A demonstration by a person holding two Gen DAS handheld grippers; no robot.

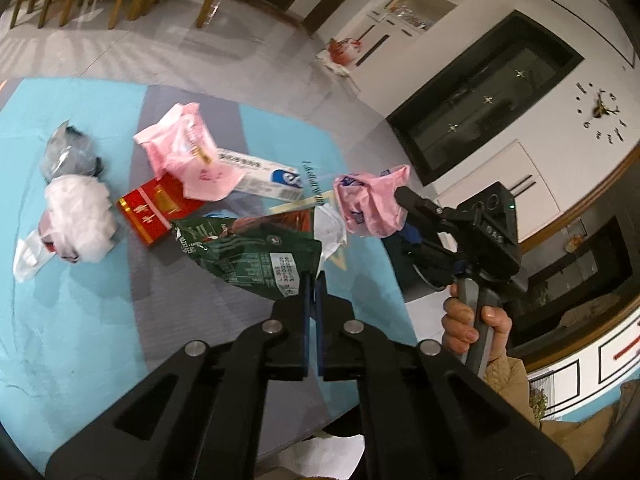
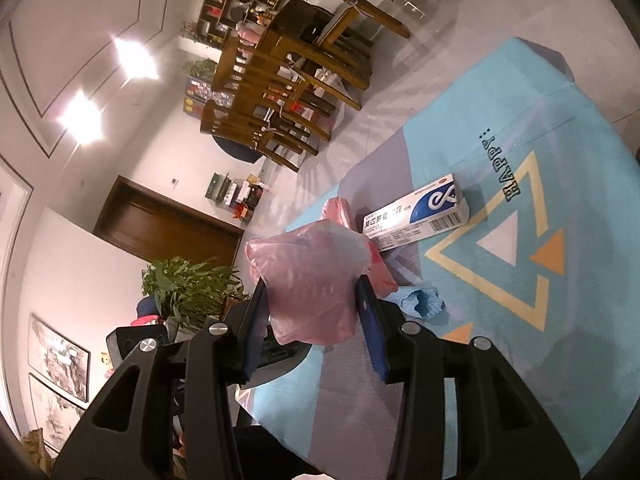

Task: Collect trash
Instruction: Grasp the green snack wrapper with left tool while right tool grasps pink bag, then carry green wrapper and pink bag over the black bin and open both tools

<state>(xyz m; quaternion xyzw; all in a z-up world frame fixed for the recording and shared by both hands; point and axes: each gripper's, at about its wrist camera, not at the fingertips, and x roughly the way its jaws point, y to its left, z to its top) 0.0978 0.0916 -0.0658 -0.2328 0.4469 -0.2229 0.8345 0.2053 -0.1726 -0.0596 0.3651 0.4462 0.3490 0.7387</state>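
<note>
My left gripper (image 1: 314,280) is shut on the corner of a crumpled dark green snack bag (image 1: 248,250), lifted above the blue and grey mat (image 1: 80,320). My right gripper (image 1: 404,196) is shut on a pink plastic bag (image 1: 368,204), held up over the mat's right edge; in the right wrist view the bag (image 2: 312,284) fills the gap between the fingers (image 2: 372,320). On the mat lie a red box (image 1: 154,210), a pink wrapper (image 1: 184,148), a white and blue carton (image 1: 260,176) and a white crumpled bag (image 1: 80,220).
A grey plastic bag (image 1: 68,152) lies at the mat's far left. A blue crumpled scrap (image 2: 420,304) and the carton (image 2: 416,216) lie on the mat (image 2: 560,240). Wooden chairs (image 2: 280,92) and a white cabinet (image 1: 500,92) stand around.
</note>
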